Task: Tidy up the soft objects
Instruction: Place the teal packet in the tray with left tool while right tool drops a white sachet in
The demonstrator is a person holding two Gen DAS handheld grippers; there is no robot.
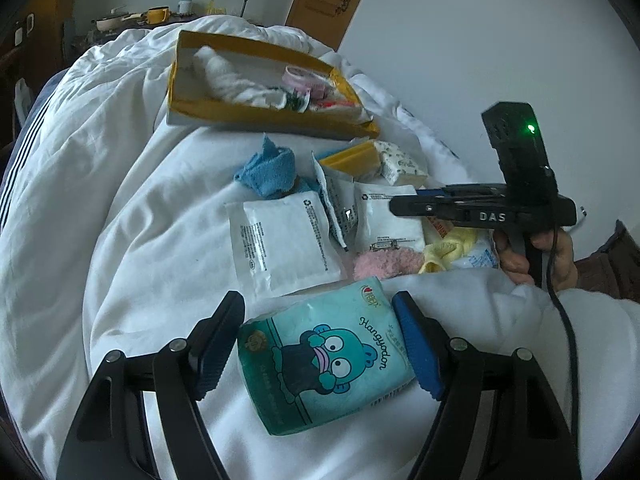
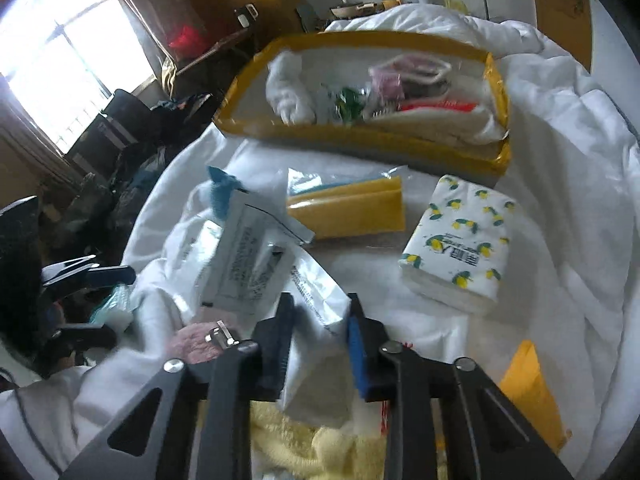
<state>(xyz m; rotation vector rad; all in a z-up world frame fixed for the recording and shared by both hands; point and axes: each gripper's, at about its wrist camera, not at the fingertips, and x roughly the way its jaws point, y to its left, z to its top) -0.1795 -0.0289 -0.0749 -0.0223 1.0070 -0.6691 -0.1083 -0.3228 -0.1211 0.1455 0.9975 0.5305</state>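
Note:
My left gripper (image 1: pixel 320 344) is shut on a teal Hangyodon tissue pack (image 1: pixel 324 364), its pads pressed against both sides, just above the white duvet. My right gripper (image 2: pixel 318 344) is shut on a white plastic pouch (image 2: pixel 316 340) and lifts it off the pile; from the left wrist view it appears as a black tool (image 1: pixel 480 208) over the pouches. The yellow box (image 2: pixel 360 136) at the back holds a white cloth, a pink item and packets. It also shows in the left wrist view (image 1: pixel 256 116).
On the duvet (image 1: pixel 100 200) lie more white pouches (image 1: pixel 280 240), a blue cloth (image 1: pixel 272 168), a yellow sponge pack (image 2: pixel 348 208), a lemon-print tissue pack (image 2: pixel 460 240), a pink fluffy sock (image 1: pixel 384 264) and a yellow knit item (image 2: pixel 312 448). Room clutter lies left of the bed.

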